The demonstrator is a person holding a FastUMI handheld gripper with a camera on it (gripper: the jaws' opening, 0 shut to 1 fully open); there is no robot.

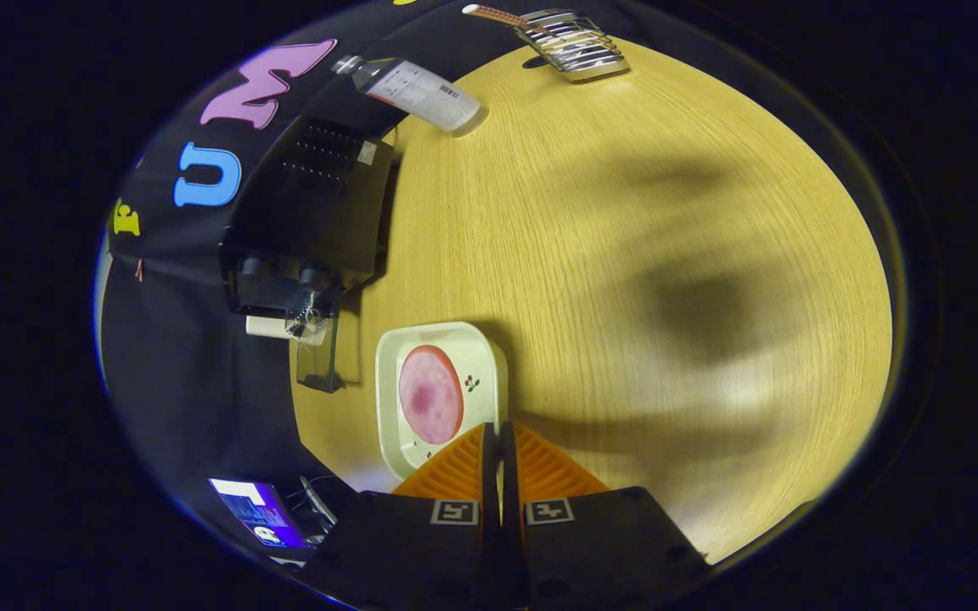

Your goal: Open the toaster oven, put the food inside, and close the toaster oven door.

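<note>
The claw (499, 441), its two orange fingers pressed together and holding nothing, hangs above the wooden table (625, 255). Just ahead of the fingertips, slightly to their left, a round pink slice of food (430, 394) lies flat on a white plate (489, 356). Beyond the plate, further left, stands the black toaster oven (311, 212), its glass door (319, 361) apparently hanging open.
</note>
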